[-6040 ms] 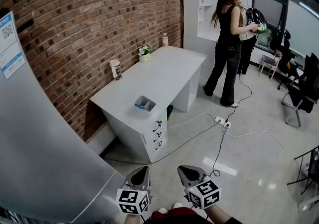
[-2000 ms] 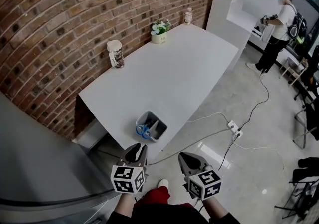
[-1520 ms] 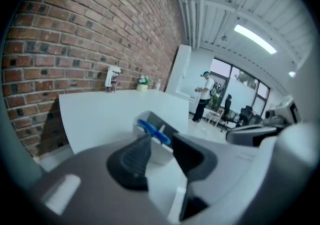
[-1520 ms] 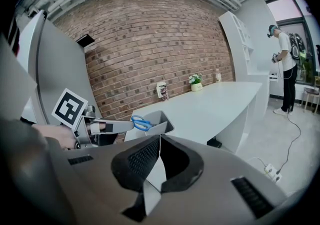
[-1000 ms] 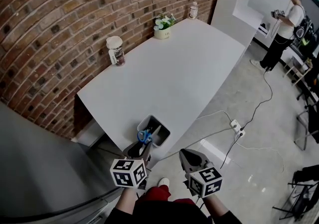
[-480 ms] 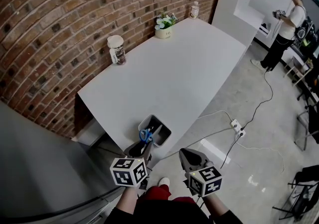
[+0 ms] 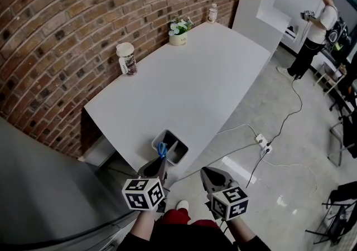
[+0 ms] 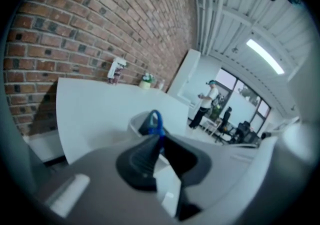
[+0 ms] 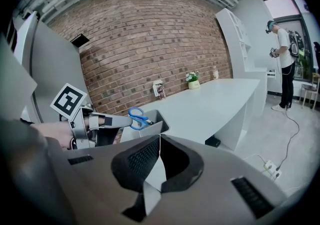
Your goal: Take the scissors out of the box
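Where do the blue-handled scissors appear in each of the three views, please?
Head view: scissors at lower centre, standing in the grey box at the desk's near corner.
Left gripper view: scissors at centre, blue loop sticking up from the box.
Right gripper view: scissors left of centre, over the box's rim.
Shared landmark: the grey box.

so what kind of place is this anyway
Probably an office or studio workspace. A long white desk stands against a bare brick wall, and a power strip with trailing cables lies on the glossy floor.
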Motion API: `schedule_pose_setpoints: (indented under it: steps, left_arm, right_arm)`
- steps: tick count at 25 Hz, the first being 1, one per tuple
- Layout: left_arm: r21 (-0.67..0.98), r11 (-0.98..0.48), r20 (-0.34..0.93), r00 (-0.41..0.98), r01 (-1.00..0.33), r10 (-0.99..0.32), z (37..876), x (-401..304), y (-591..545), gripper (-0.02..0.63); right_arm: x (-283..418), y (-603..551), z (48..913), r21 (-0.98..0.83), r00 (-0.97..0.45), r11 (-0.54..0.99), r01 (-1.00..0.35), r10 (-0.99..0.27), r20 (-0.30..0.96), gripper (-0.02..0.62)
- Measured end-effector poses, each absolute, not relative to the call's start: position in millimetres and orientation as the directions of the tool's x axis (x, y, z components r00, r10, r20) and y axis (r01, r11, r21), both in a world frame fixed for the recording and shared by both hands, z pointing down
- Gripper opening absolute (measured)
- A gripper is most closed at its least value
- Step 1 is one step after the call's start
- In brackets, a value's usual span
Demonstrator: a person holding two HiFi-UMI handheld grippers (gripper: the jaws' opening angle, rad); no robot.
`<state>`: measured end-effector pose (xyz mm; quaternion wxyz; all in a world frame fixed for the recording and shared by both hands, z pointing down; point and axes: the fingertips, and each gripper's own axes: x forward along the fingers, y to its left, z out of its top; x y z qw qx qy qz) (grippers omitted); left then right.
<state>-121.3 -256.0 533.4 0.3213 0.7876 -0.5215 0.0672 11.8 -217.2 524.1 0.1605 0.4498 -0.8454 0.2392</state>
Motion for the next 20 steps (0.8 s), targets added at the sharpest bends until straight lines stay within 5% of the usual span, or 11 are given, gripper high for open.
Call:
schedule_pose_setpoints:
  steps: [20]
  left_arm:
    - [0.325, -0.310, 0.380, 0.423, -0.893, -0.823, 501.8, -125.6, -245.8, 0.028]
  right_arm:
    - [21.8, -199.6, 514.5, -0.251, -0.518, 0.455, -0.855, -0.718, 0.464, 0.008]
